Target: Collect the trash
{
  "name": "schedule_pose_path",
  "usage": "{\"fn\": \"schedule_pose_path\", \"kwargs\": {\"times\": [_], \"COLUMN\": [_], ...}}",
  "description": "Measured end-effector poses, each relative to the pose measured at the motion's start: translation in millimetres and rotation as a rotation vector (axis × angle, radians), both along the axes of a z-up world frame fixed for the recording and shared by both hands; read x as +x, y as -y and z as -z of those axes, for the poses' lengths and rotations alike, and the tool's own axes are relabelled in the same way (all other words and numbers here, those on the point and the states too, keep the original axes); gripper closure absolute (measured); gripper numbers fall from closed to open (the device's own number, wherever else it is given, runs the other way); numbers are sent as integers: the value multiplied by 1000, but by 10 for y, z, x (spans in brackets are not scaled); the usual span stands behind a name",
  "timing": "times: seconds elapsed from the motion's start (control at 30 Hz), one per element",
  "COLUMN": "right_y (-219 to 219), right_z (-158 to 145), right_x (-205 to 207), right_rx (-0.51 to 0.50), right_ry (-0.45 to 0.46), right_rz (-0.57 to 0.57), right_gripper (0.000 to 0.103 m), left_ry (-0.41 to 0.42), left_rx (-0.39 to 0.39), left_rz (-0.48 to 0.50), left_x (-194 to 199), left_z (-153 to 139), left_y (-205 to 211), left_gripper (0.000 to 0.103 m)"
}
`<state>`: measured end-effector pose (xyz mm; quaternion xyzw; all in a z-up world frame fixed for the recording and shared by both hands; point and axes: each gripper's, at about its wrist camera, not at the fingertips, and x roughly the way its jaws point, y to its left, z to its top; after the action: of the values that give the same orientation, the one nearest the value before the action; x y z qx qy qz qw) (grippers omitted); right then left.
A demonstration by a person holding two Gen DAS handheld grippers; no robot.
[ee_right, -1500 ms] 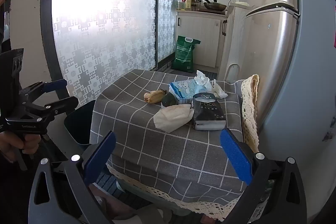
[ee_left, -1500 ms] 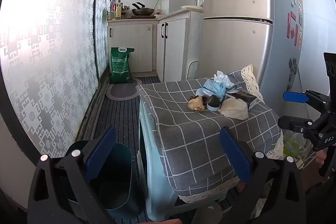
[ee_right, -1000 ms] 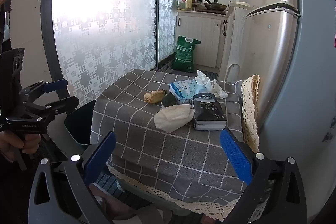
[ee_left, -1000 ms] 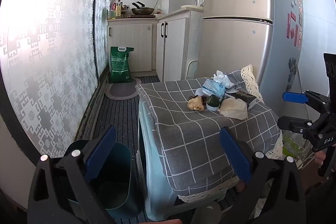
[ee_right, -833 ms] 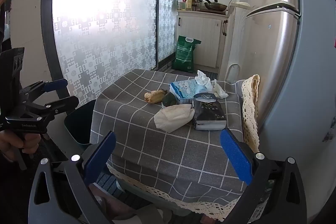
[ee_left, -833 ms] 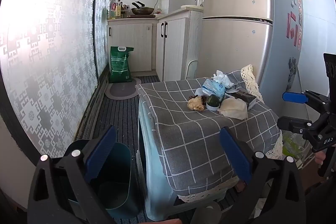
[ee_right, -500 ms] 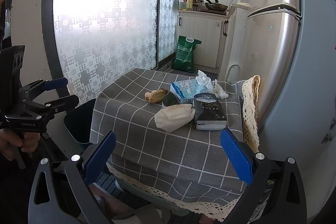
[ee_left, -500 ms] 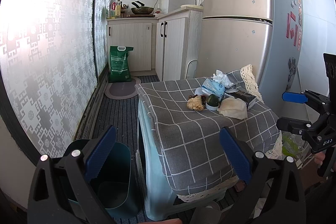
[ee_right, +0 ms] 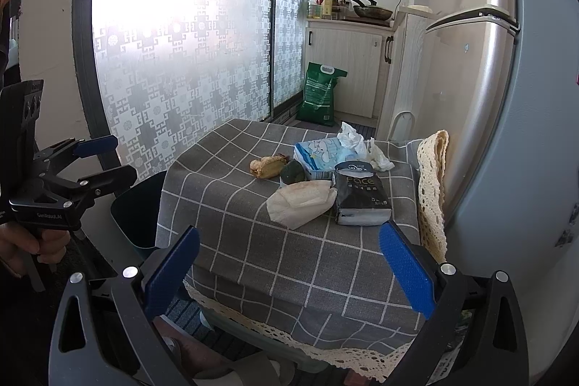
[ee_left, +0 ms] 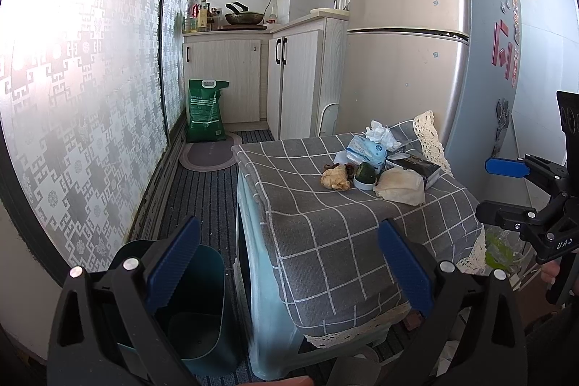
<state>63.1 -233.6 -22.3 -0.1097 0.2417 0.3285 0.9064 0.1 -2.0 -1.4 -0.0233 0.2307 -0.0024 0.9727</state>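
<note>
A low table under a grey checked cloth [ee_left: 325, 241] [ee_right: 260, 234] carries the litter. On it lie a crumpled beige paper bag [ee_left: 400, 185] [ee_right: 302, 201], a yellowish scrap [ee_left: 334, 177] [ee_right: 267, 166], a green lump in a small cup [ee_left: 365, 173] [ee_right: 293, 172] and white crumpled tissue [ee_left: 380, 132] [ee_right: 351, 136]. A teal bin [ee_left: 195, 295] [ee_right: 141, 208] stands on the floor left of the table. My left gripper [ee_left: 289, 259] [ee_right: 108, 160] hangs open above the bin's side. My right gripper [ee_right: 289, 263] [ee_left: 495, 192] is open before the table's near edge. Neither holds anything.
A blue tissue pack [ee_right: 322, 154] and a black "Face" pack [ee_right: 362, 194] also sit on the cloth. A silver fridge [ee_left: 416, 42] stands close on the right, with frosted sliding doors [ee_left: 90, 96] on the left. A green sack [ee_left: 204, 111] leans on the far cabinets.
</note>
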Motion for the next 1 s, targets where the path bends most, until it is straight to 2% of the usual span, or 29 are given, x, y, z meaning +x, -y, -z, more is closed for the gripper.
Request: {"fn": "schedule_pose_path", "kwargs": {"times": [1.0], "right_y": [1], "right_z": [-3], "right_x": [7], "right_rx": [-4], "right_ry": [3], "right_rz": [0], "right_gripper": [3], "left_ry": [1], "left_rx": [-2], "left_rz": [1], "left_x": [2], "left_z": [-17], "left_y": [1], "left_gripper": [3]}}
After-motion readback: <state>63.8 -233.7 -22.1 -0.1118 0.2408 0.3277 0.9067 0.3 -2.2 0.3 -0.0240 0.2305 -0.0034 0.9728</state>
